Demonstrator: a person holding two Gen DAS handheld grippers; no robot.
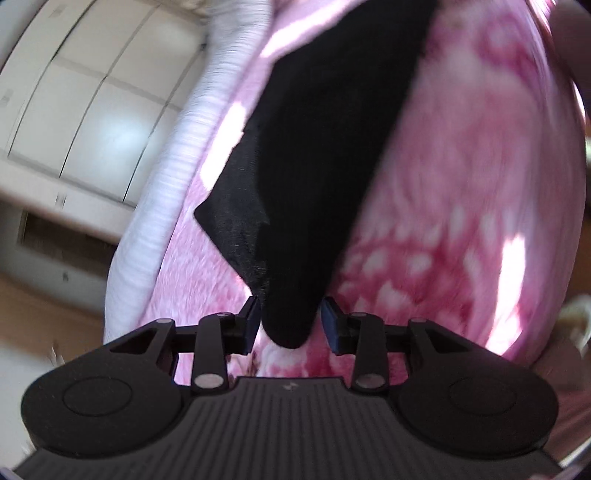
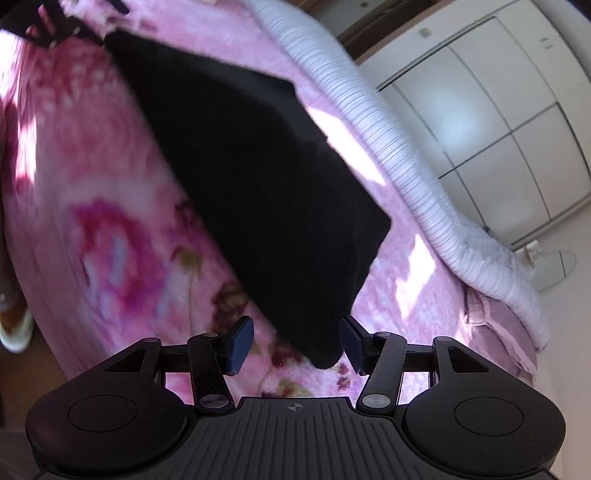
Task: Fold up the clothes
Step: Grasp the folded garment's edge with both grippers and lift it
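A black garment (image 1: pixel 317 155) lies folded in a long strip on a pink flowered blanket (image 1: pixel 461 177). Its near corner sits between the open blue pads of my left gripper (image 1: pixel 290 321), and neither pad presses on it. In the right wrist view the other end of the black garment (image 2: pixel 251 177) reaches down between the open pads of my right gripper (image 2: pixel 295 341), closer to the right pad. The left gripper (image 2: pixel 55 22) shows small at the top left of that view, at the garment's far end.
The pink blanket (image 2: pixel 92 229) covers a bed. A white ribbed quilt (image 1: pixel 162 206) lies along the bed's far edge, also in the right wrist view (image 2: pixel 399 147). White cabinet doors (image 2: pixel 498 110) stand beyond the bed. Wooden floor (image 1: pixel 44 306) shows beside it.
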